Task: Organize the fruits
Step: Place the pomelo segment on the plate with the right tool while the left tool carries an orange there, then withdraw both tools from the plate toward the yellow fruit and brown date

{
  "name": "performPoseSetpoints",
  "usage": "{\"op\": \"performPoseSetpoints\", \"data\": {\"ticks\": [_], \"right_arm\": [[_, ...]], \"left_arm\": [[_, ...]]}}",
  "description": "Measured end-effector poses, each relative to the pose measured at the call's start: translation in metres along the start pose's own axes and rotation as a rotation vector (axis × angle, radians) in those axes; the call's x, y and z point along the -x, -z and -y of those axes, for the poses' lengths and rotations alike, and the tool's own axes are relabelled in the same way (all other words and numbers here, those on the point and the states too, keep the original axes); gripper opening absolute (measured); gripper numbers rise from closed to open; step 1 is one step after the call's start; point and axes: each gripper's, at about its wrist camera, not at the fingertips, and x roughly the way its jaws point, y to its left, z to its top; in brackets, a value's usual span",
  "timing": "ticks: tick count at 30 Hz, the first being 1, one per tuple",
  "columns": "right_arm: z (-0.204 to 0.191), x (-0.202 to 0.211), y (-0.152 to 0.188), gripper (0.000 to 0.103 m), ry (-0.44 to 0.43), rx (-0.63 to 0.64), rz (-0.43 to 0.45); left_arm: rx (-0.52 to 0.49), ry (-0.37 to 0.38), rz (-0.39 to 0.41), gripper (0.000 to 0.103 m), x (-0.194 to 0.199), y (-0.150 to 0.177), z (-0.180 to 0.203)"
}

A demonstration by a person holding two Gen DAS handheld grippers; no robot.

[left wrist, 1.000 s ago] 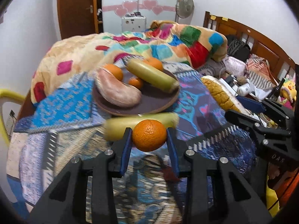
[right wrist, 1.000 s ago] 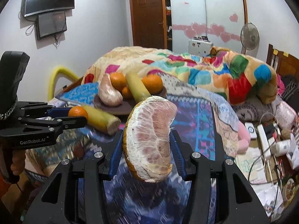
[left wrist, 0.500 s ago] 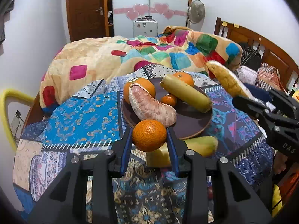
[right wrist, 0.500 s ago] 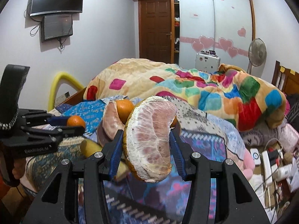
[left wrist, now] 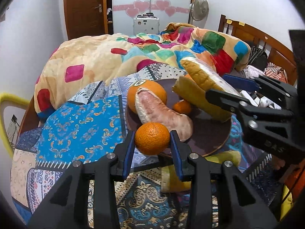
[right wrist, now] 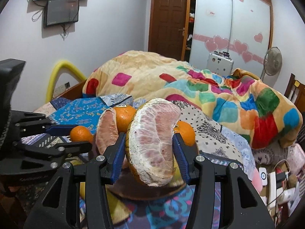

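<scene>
My left gripper (left wrist: 152, 145) is shut on a small orange (left wrist: 152, 140) at the near rim of the brown plate (left wrist: 211, 137). The plate holds a peeled pomelo wedge (left wrist: 162, 114), a large orange (left wrist: 147, 93), a tiny orange (left wrist: 182, 106) and a yellow-green fruit (left wrist: 202, 101). Another yellow-green fruit (left wrist: 192, 171) lies on the cloth beside the plate. My right gripper (right wrist: 149, 152) is shut on a second pomelo wedge (right wrist: 154, 143) and holds it over the plate's right side; it also shows in the left wrist view (left wrist: 236, 91).
The plate sits on a patterned blue cloth (left wrist: 80, 122) on the bed. A colourful blanket (left wrist: 152, 57) is heaped behind. A wooden headboard (left wrist: 263, 45) and clutter (right wrist: 276, 175) lie to the right. A yellow chair frame (left wrist: 5, 118) stands at the left.
Both grippers moved forward toward the plate with their fruit. The orange now hangs at the plate's near rim and the pomelo wedge is over the plate.
</scene>
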Motion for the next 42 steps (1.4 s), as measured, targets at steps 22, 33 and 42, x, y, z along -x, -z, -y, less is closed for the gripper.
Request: {"op": "performPoseSetpoints", "data": {"ticks": [22, 33, 42], "right_arm": [[0.003, -0.006, -0.003, 0.050, 0.013, 0.022, -0.072], [0.035, 0.022, 0.018, 0.050, 0.011, -0.057, -0.049], [0.040, 0.031, 0.033, 0.051, -0.012, -0.068, -0.052]], "left_arm": [[-0.026, 0.065, -0.018, 0.037, 0.002, -0.001, 0.020], [-0.070, 0.076, -0.071, 0.037, -0.022, -0.006, 0.055], [-0.082, 0.060, -0.073, 0.045, -0.023, -0.007, 0.064]]}}
